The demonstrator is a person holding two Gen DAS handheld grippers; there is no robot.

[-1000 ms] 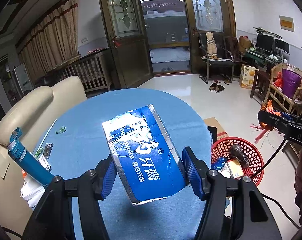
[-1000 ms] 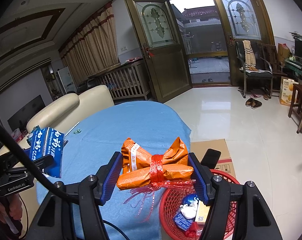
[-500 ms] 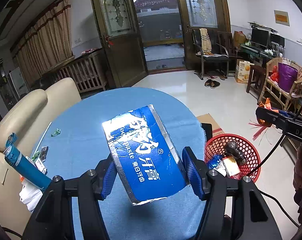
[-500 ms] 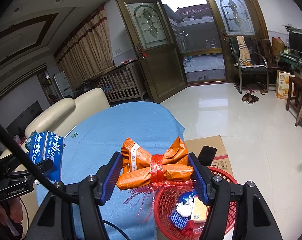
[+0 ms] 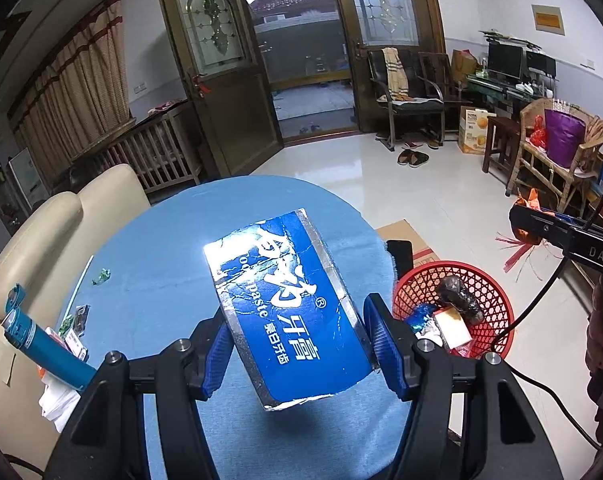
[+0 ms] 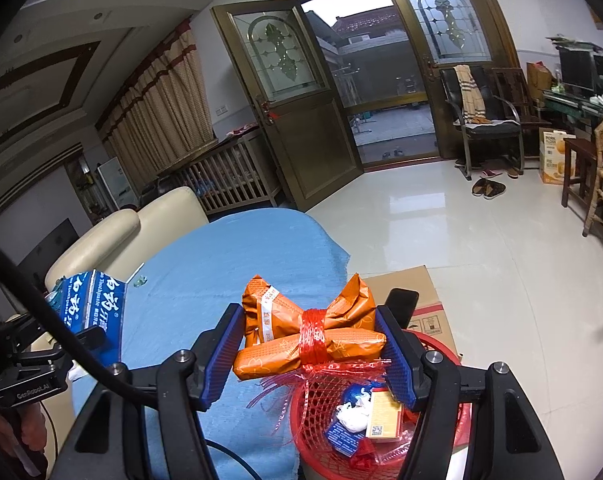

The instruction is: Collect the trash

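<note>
My left gripper (image 5: 297, 344) is shut on a torn blue toothpaste box (image 5: 285, 304), held above the blue round table (image 5: 173, 260). The box also shows at the left of the right wrist view (image 6: 91, 304). My right gripper (image 6: 309, 352) is shut on an orange wrapped bundle (image 6: 309, 328) tied with red string, held above the near rim of the red mesh basket (image 6: 433, 344). The basket (image 5: 497, 304) stands on the floor right of the table and holds several pieces of trash.
A blue lighter (image 5: 41, 344), small wrappers (image 5: 77, 320) and a green scrap (image 5: 101, 277) lie on the table's left side. A cream sofa (image 5: 57, 224) is behind the table. A cardboard box (image 6: 417, 296) and a black phone (image 6: 401, 302) sit by the basket.
The right gripper has moved right with the bundle, to over the basket. The left gripper has shifted slightly, bringing more of the basket into view.
</note>
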